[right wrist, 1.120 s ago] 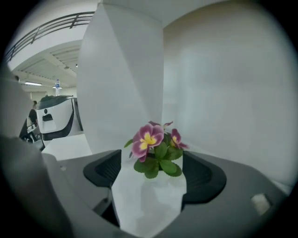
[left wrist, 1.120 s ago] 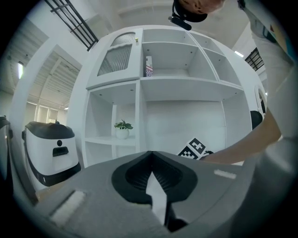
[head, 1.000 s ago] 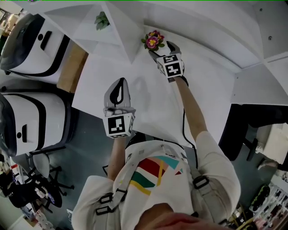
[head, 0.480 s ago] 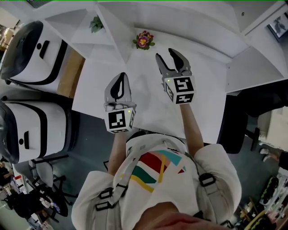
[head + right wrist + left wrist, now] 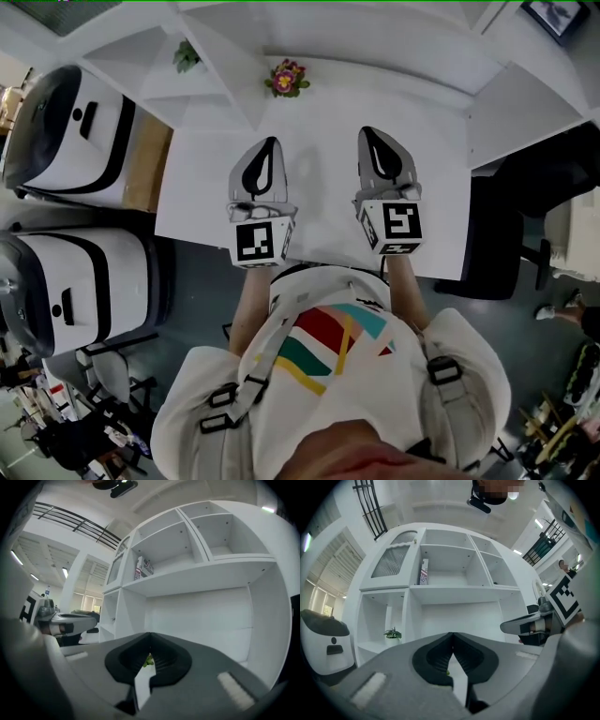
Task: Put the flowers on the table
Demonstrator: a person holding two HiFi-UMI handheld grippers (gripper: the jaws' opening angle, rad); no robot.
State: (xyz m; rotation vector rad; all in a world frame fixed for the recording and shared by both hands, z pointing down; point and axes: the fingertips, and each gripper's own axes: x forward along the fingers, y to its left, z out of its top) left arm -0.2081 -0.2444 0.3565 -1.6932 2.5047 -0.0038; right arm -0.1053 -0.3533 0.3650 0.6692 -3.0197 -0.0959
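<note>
The white shelf unit (image 5: 454, 569) rises ahead of both my jaws, and the white table (image 5: 319, 202) lies under them. My left gripper (image 5: 270, 142) has its jaws pressed together, empty. My right gripper (image 5: 368, 133) has just been closing; its jaws meet with nothing between them. The flowers (image 5: 287, 78) stand on the table ahead, between my two jaw tips and well apart from both. A small green plant (image 5: 186, 56) sits on a shelf, beyond my left jaws and to their left.

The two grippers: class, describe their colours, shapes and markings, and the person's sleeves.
The left gripper and right gripper match: grey tapering jaws, black ribbed pads, and a white cube with black square markers behind. The shirt is white, short-sleeved, with coloured stripes.
</note>
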